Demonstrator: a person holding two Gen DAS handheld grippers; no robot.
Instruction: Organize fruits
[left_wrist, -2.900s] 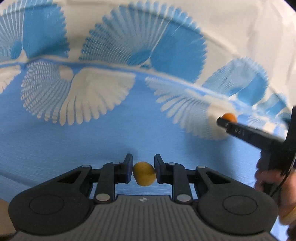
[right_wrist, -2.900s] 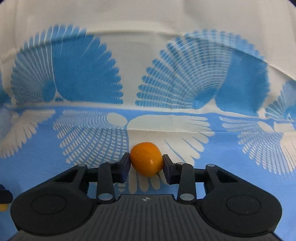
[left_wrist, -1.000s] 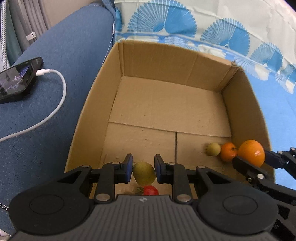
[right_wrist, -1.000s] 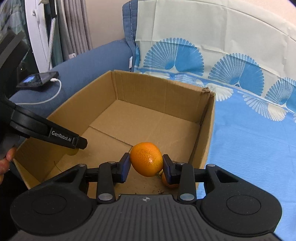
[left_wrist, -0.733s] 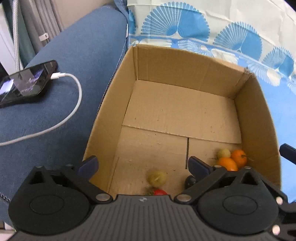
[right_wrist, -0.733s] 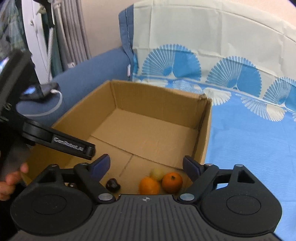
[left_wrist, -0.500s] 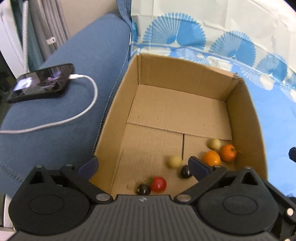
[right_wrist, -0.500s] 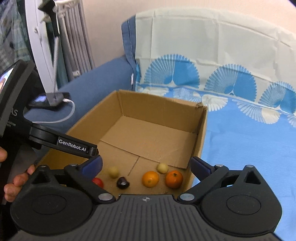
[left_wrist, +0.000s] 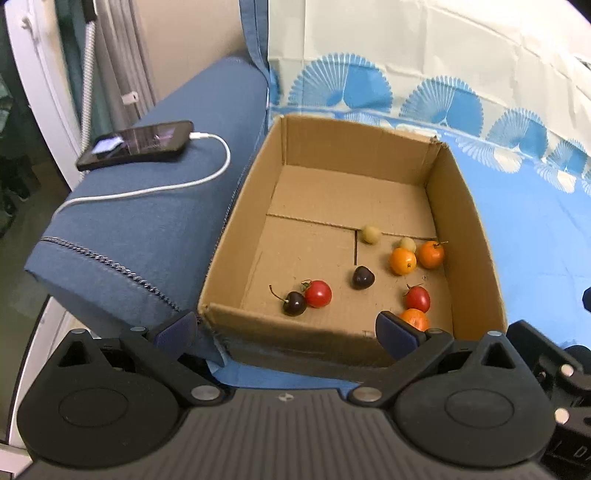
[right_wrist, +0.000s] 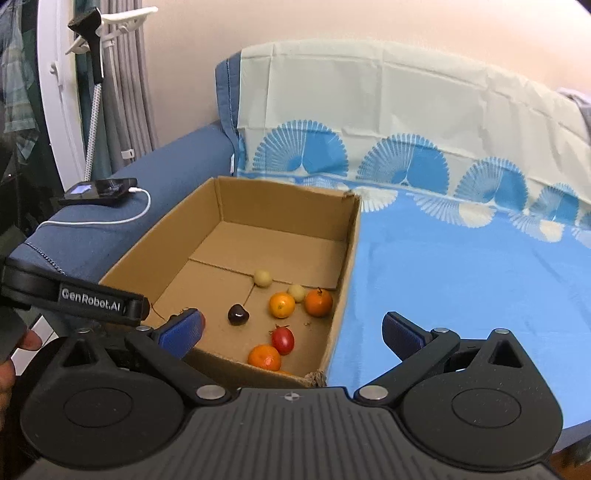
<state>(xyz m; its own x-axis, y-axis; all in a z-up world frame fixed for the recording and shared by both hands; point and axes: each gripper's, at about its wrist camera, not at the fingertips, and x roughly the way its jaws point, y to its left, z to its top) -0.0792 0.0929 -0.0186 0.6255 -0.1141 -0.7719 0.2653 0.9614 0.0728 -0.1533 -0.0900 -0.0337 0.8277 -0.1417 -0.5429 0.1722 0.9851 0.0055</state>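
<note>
An open cardboard box (left_wrist: 236, 206) (right_wrist: 351, 254) stands on the blue-patterned sheet beside a sofa arm. On its floor lie several small fruits: oranges (left_wrist: 402, 261) (right_wrist: 282, 305), red tomatoes (left_wrist: 317, 294) (right_wrist: 283, 340), dark cherries (left_wrist: 363, 277) (right_wrist: 238, 314) and pale yellow fruits (left_wrist: 370, 234) (right_wrist: 263, 278). My left gripper (left_wrist: 284, 334) is open and empty, just above the box's near wall. My right gripper (right_wrist: 291, 334) is open and empty too, over the box's near right corner. The left gripper's finger (right_wrist: 74, 295) shows at the left of the right wrist view.
A phone (left_wrist: 136, 144) (right_wrist: 99, 190) on a white charging cable (left_wrist: 155, 188) lies on the blue sofa arm (left_wrist: 147, 229) left of the box. The sheet (right_wrist: 461, 280) spreads to the right. A person's hand (right_wrist: 14, 354) holds the left gripper. Curtains and a white stand rise at far left.
Both grippers opened and dropped their fruits into the box: the yellow fruit from the left, the orange from the right. Both have since pulled back and up from the box.
</note>
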